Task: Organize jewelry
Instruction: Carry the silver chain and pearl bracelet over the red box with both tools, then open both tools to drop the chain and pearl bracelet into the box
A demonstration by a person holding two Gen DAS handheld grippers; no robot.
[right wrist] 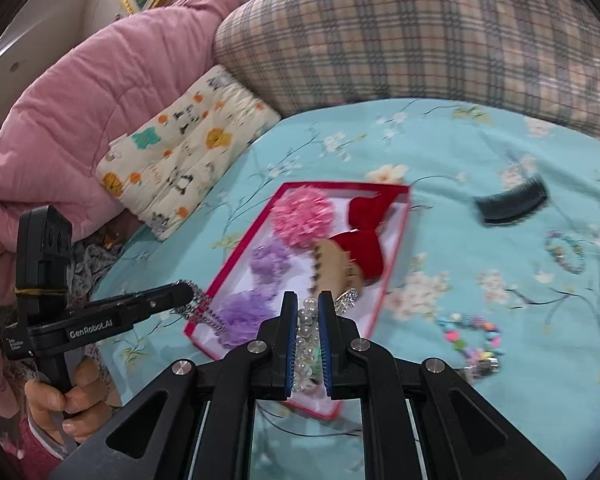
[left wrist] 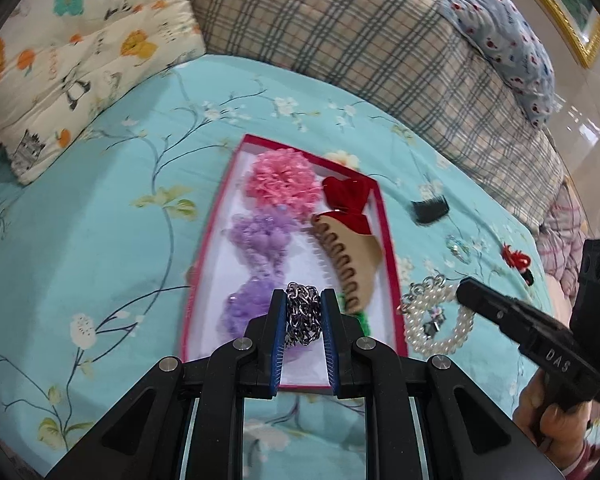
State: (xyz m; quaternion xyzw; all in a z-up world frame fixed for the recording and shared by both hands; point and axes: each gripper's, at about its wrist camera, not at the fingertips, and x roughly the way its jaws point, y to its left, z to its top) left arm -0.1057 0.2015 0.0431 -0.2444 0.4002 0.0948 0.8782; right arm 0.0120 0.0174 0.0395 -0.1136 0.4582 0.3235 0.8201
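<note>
A red-rimmed box (left wrist: 384, 216) (right wrist: 236, 268) with a white floor lies on the teal floral bedspread. Inside it are a pink flower (left wrist: 284, 180) (right wrist: 302, 216), two purple flowers (left wrist: 260, 236) (right wrist: 270, 260), a red bow (left wrist: 346, 200) (right wrist: 364, 240) and a tan hair claw (left wrist: 348, 264) (right wrist: 334, 270). My left gripper (left wrist: 303, 296) is shut on a bunch of silver metal chain (left wrist: 302, 316) (right wrist: 198, 306), held over the box's near end. My right gripper (right wrist: 307, 300) is shut on a pearl bracelet (right wrist: 306, 336) (left wrist: 436, 320) that hangs beside the box's right rim.
Loose on the bedspread: a black comb clip (left wrist: 428, 210) (right wrist: 510, 200), a pale bead bracelet (left wrist: 458, 248) (right wrist: 566, 254), a colourful bead bracelet (right wrist: 474, 338), a red hair tie (left wrist: 516, 260). Plaid cushion (left wrist: 340, 28), printed pillow (left wrist: 80, 52) and pink quilt (right wrist: 80, 92) behind. A hand (right wrist: 60, 400) grips each handle.
</note>
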